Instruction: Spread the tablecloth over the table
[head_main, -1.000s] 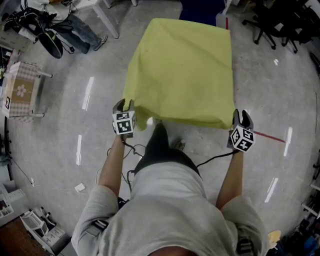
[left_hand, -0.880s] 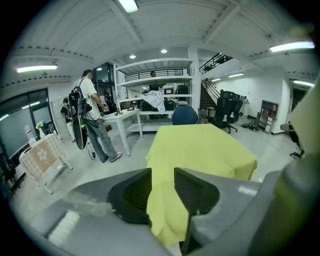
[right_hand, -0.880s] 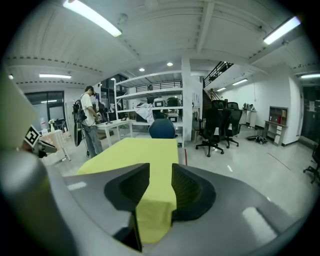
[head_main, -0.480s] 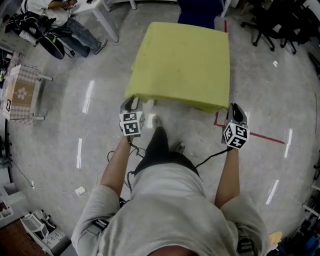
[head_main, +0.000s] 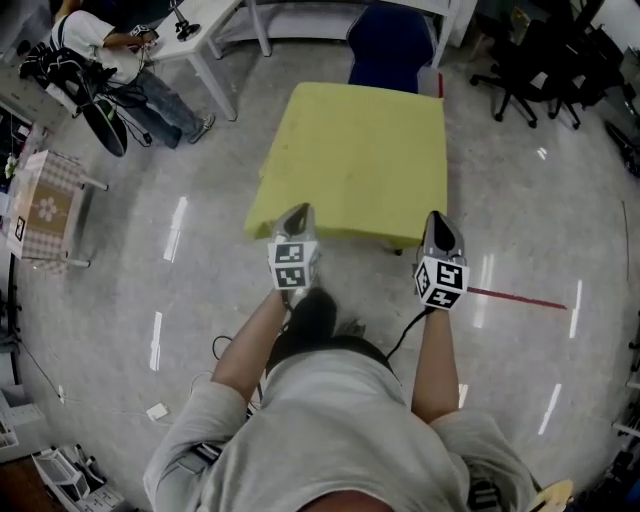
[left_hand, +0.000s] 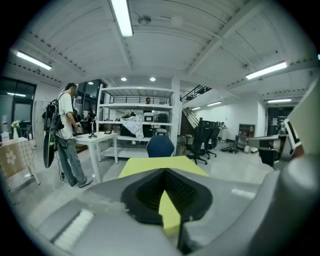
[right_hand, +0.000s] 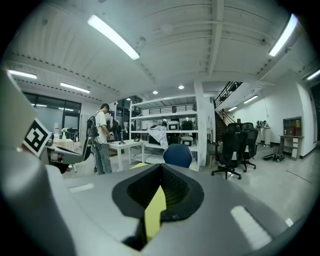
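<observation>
The yellow tablecloth (head_main: 355, 160) lies flat over the table, and its near corners hang a little. It also shows beyond the jaws as the tablecloth (left_hand: 150, 164) and, as slivers, the tablecloth (right_hand: 136, 165). My left gripper (head_main: 298, 210) hovers over the cloth's near edge, left of middle, jaws shut. My right gripper (head_main: 437, 217) hovers at the near right corner, jaws shut. In both gripper views, the left gripper (left_hand: 164, 172) and the right gripper (right_hand: 161, 167) show a yellow strip in the slit between their jaws. The cloth shows no pull or lift toward either one.
A blue chair (head_main: 392, 45) stands at the table's far side. A person (head_main: 100, 35) stands by a white desk at the top left. Black office chairs (head_main: 540, 60) are at the top right. A small checked table (head_main: 40, 185) is at the left, and red floor tape (head_main: 520, 298) runs at the right.
Both grippers left the cloth's near corners, rose and moved inward toward the table, and their jaws closed. The cloth's near edge, drawn out and draped before, now lies flat.
</observation>
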